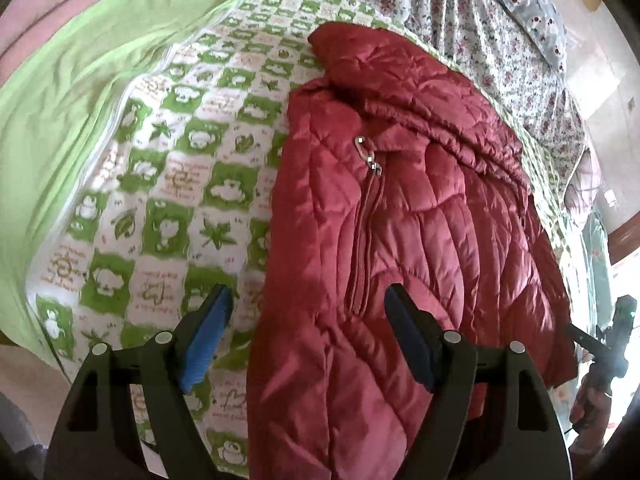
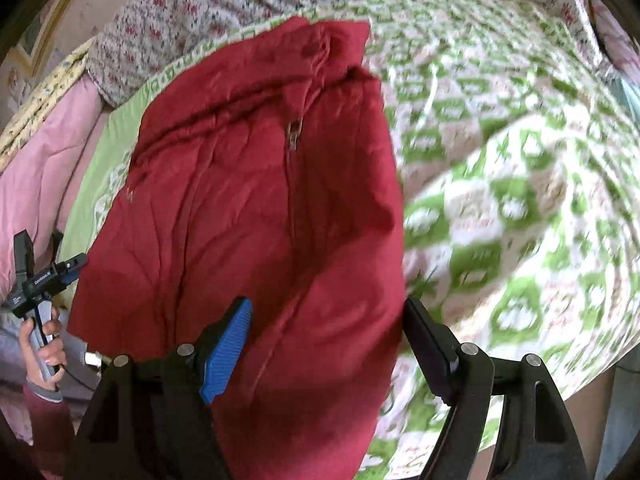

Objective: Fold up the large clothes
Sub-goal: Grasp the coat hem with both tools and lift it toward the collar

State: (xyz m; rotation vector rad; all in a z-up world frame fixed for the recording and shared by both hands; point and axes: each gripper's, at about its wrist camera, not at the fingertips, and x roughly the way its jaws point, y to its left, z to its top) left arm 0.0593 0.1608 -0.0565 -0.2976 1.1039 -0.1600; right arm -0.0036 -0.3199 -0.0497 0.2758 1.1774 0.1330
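A red quilted jacket (image 1: 420, 220) (image 2: 260, 200) lies zipped on a green-and-white checked quilt (image 1: 180, 200) (image 2: 500, 200), collar at the far end and zipper pull (image 1: 368, 156) (image 2: 294, 132) near the top. My left gripper (image 1: 310, 320) hovers open over the jacket's left edge; one finger is above the quilt, the other above the jacket. My right gripper (image 2: 328, 344) is open over the jacket's right edge, nothing pressed between its pads. Each gripper also shows in the other's view: the left gripper (image 2: 48, 256) in a hand (image 2: 44, 352), the right gripper (image 1: 612, 332) at the picture's edge.
A floral sheet (image 1: 460, 8) (image 2: 240, 0) lies bunched beyond the jacket's collar. Plain green fabric (image 1: 80, 80) borders the quilt on the left. A pink blanket (image 2: 40, 160) lies beside the bed. The right wrist view is blurred by motion.
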